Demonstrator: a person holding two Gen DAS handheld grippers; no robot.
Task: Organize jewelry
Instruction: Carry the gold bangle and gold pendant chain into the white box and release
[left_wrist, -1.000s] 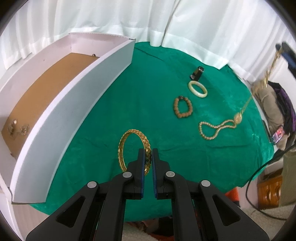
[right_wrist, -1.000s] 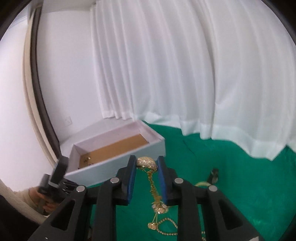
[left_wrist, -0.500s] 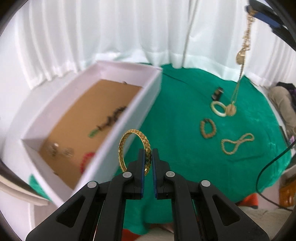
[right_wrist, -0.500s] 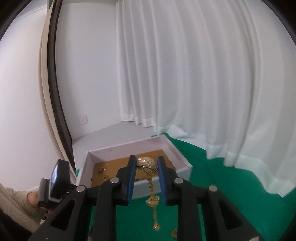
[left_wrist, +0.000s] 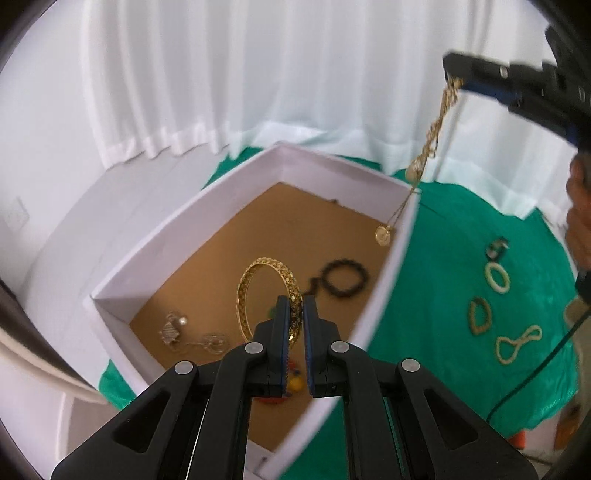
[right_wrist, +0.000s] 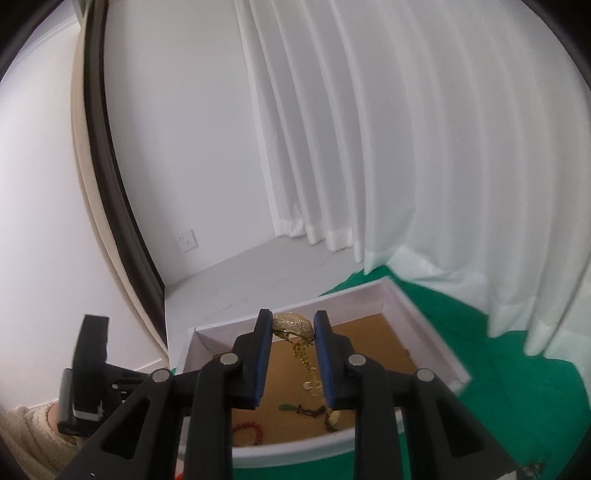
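My left gripper (left_wrist: 294, 308) is shut on a gold bangle (left_wrist: 258, 291) and holds it upright above the white box (left_wrist: 177, 225), which has a brown floor. My right gripper (right_wrist: 293, 325) is shut on a gold necklace (right_wrist: 295, 325); its chain hangs down into the box (right_wrist: 424, 325). The right gripper also shows in the left wrist view (left_wrist: 480, 79), with the necklace (left_wrist: 430, 136) and its pendant dangling over the box's right wall. Inside the box lie a dark bead bracelet (left_wrist: 343, 277), silver earrings (left_wrist: 173, 326) and red beads (right_wrist: 251, 432).
The box stands on a green velvet cloth (left_wrist: 443, 295). On the cloth to the right lie a pale jade bangle (left_wrist: 496, 277), a brown bead bracelet (left_wrist: 479, 315), a pearl string (left_wrist: 515, 343) and a small dark ring (left_wrist: 496, 248). White curtains hang behind.
Both grippers have moved left from over the cloth to above the box, carrying the bangle and the necklace. The necklace's end has left the cloth and now hangs in the box.
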